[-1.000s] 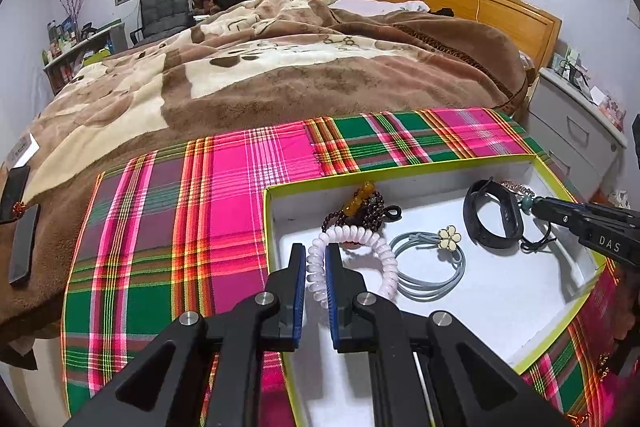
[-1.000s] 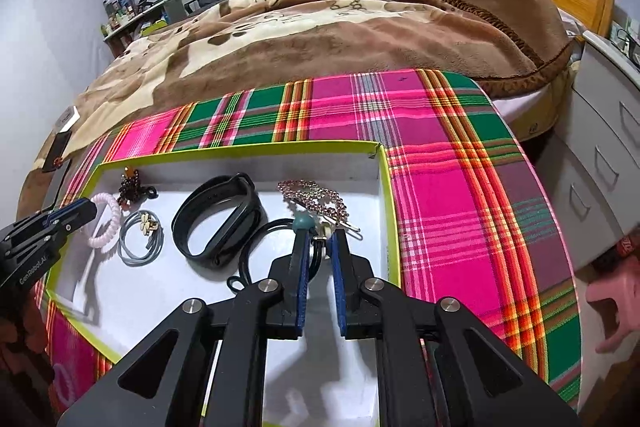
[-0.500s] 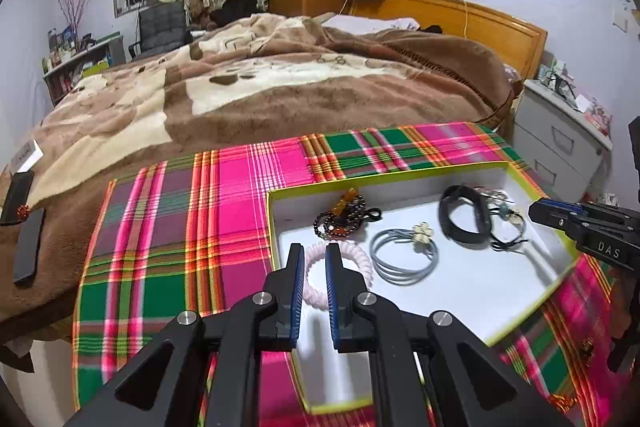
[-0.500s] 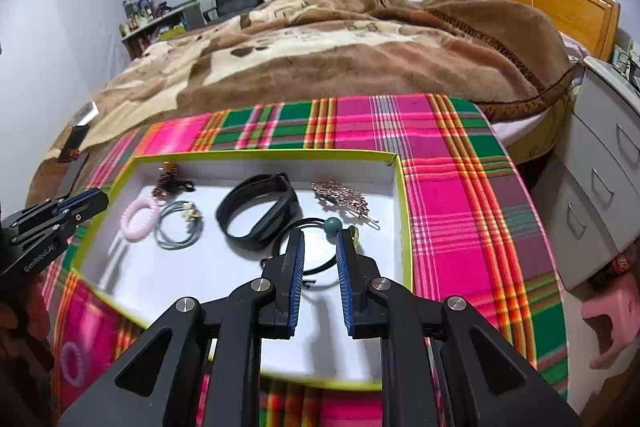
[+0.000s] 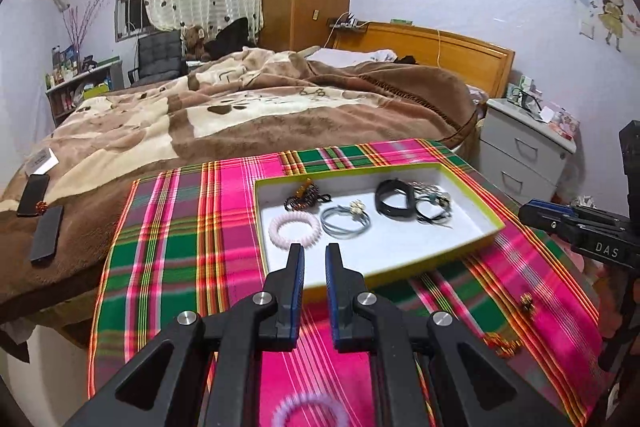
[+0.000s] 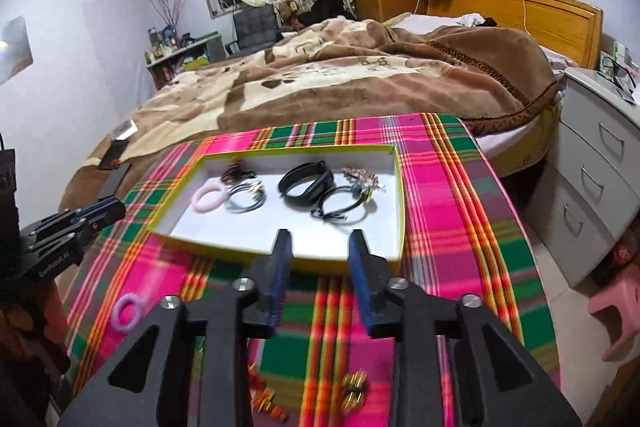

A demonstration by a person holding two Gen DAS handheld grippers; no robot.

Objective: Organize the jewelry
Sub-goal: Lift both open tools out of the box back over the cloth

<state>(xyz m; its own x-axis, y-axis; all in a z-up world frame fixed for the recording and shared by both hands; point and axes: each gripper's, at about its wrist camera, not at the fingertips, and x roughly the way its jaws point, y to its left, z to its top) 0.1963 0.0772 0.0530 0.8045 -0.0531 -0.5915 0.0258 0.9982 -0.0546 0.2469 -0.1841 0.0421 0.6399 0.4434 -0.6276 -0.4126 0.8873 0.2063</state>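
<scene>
While left view hides them, right view shows gold clips [image 6: 354,393].

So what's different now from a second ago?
Both grippers pulled back out of the tray. The right gripper let go of the black hair tie and its jaws have just opened. The left gripper stays shut, clear of the pink coil. The jewelry stayed put.

Even, cool indoor light is seen, with soft shadows. Edges are bent and vignetted by the fisheye; the cloth [image 6: 448,227] nearest the fingers is motion-blurred.
</scene>
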